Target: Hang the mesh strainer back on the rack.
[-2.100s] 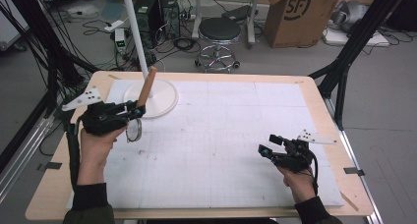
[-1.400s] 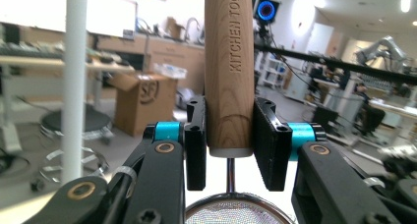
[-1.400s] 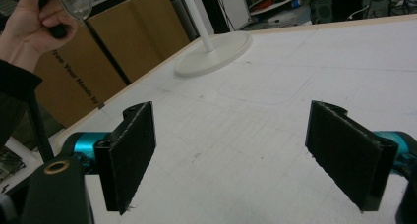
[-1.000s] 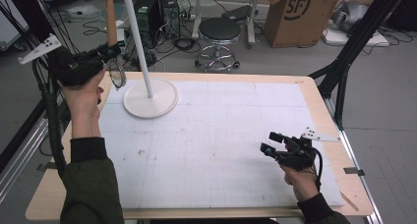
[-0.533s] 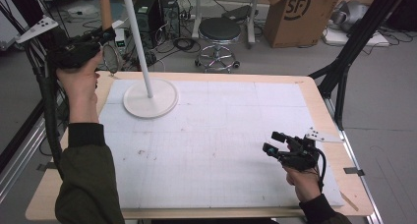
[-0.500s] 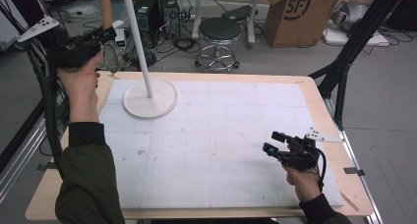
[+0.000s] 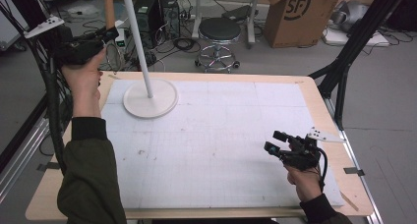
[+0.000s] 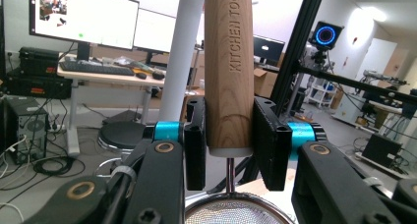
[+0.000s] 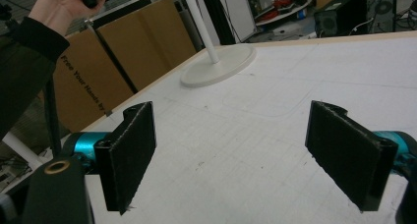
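The left gripper (image 8: 228, 150) pinches the wooden handle (image 8: 229, 67) of a strainer, whose mesh bowl (image 8: 235, 213) hangs below the jaws. It is held up beyond the far left corner of the desk (image 7: 319, 101), just beside the white pole (image 7: 137, 42) of the stand. The right gripper (image 9: 246, 157) stands spread wide and holds nothing, low over the white mat (image 7: 221, 135).

L gripper (image 7: 110, 35) w/ wooden handle (image 7: 108, 8) beside white stand pole (image 7: 137, 42).

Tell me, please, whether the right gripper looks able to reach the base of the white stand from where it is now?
Probably yes. The right gripper hangs open and empty, and bare mat lies between it and the stand's base. The left gripper, holding the wooden handle, is raised off the table.
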A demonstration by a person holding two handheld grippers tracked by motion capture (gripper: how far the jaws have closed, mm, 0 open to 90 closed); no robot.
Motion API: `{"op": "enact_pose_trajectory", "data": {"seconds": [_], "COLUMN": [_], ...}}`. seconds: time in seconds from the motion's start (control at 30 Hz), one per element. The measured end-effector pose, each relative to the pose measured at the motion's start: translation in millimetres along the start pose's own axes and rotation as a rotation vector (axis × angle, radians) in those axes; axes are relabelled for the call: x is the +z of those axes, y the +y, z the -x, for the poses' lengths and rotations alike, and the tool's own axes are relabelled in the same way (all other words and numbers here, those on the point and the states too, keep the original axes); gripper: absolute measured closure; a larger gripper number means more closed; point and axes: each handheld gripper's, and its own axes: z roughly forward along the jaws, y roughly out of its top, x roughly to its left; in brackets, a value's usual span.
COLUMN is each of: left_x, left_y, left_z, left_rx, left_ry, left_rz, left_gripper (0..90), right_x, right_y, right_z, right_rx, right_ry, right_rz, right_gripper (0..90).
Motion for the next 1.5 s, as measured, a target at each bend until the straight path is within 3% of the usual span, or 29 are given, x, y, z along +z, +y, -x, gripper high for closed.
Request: {"op": "enact_pose_trajectory", "data": {"seconds": [0.1, 0.23, 0.57, 0.83, 0.93, 1.13, 1.2, 1.33, 1.4, 1.5], "left_x": [1.2, 4.0, 12.0, 18.7, 20.8, 24.3, 24.5, 21.9, 17.5, 6.8], "left_y": [0.4, -2.1, -7.3, -15.1, -18.4, -20.0, -20.0, -18.9, -19.6, -23.7], "left_z": [0.7, -0.2, -5.3, -8.1, -11.7, -12.7, -12.8, -10.3, -9.0, -10.9], "left_rx": [-0.003, 0.006, -0.012, 0.006, -0.007, -0.014, -0.013, -0.02, -0.009, -0.028], "left_ry": [0.002, 0.016, 0.02, 0.028, 0.012, 0.019, 0.026, 0.012, 0.026, 0.026], "left_rz": [0.013, -0.016, -0.023, -0.039, -0.04, -0.032, -0.025, -0.003, 0.0, 0.027], "left_gripper": [69.4, 69.4, 69.3, 69.2, 69.2, 68.4, 64.2, 42.0, 40.9, 36.9], "right_x": [0.3, 0.6, -0.3, -1.0, -1.9, -2.6, -2.7, -2.7, -2.4, -2.9], "right_y": [-0.2, -0.4, -0.7, -1.2, -1.2, -1.3, -1.4, -1.7, -2.1, -3.0], "right_z": [1.7, 2.0, 3.7, 4.4, 4.5, 5.2, 5.0, 4.9, 5.7, 7.2], "right_rx": [0.001, -0.005, 0.001, 0.006, 0.01, 0.008, 0.007, 0.007, 0.004, 0.007], "right_ry": [-0.006, -0.009, -0.016, -0.021, -0.021, -0.026, -0.027, -0.028, -0.03, -0.04], "right_rz": [0.0, -0.002, 0.001, 0.0, 0.0, 0.005, 0.005, -0.001, -0.001, -0.003], "right_gripper": [18.1, 18.1, 18.1, 18.1, 18.1, 18.2, 18.1, 18.2, 18.2, 18.1]}}
